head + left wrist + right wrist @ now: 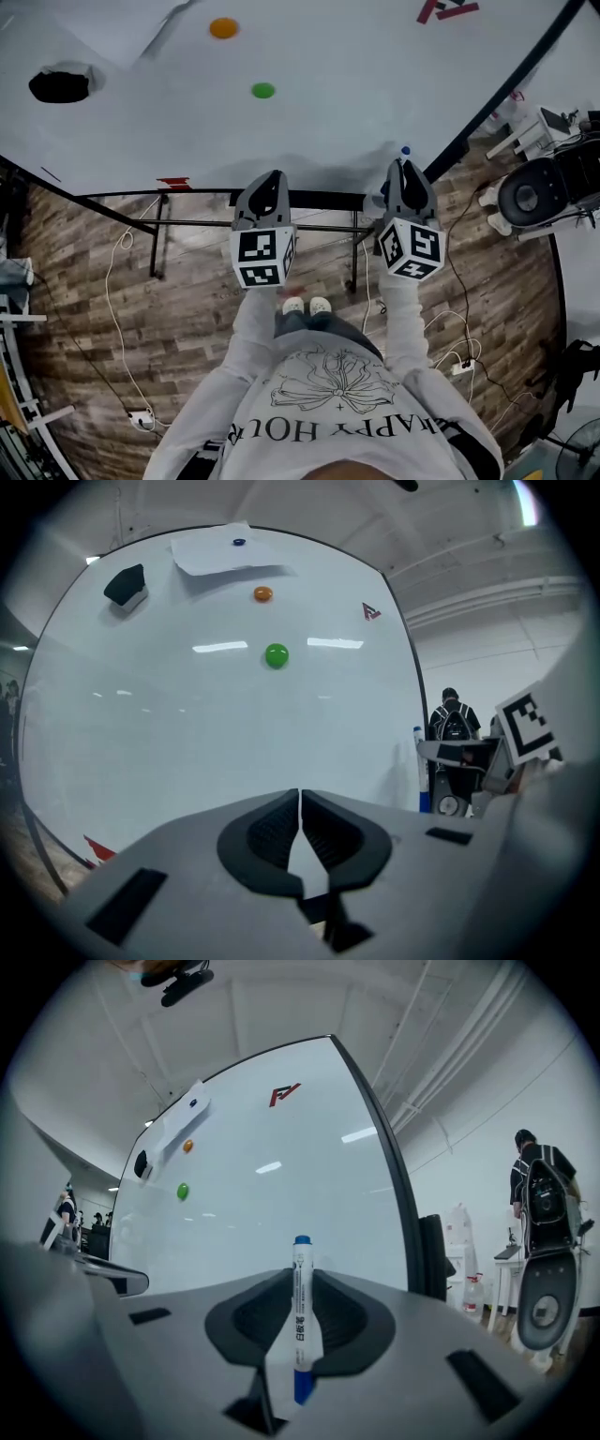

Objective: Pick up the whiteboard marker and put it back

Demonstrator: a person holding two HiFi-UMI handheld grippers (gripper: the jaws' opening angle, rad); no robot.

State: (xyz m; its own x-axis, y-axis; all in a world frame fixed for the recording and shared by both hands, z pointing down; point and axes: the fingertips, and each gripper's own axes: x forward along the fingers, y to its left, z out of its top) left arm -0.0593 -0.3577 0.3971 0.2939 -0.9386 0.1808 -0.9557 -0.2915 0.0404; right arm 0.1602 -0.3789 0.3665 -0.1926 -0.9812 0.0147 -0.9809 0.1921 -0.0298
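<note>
A white whiteboard marker (pixel 301 1326) with blue ends stands upright between the jaws of my right gripper (pixel 301 1277), which is shut on its barrel. From the head view, that right gripper (pixel 404 166) is close to the lower right edge of the whiteboard (pixel 319 56), with the marker's blue tip (pixel 405 150) poking out ahead. My left gripper (pixel 271 178) hangs beside it, just in front of the board's lower edge. Its jaws (pixel 300 803) are shut with nothing in them. In the left gripper view the marker (pixel 418 761) shows at the right.
On the board sit a green magnet (pixel 263 91), an orange magnet (pixel 223 28) and a black eraser (pixel 60 85). The board's black metal stand (pixel 187 223) and loose cables (pixel 117 309) are on the wooden floor. A person with a backpack (pixel 542 1180) stands at the right.
</note>
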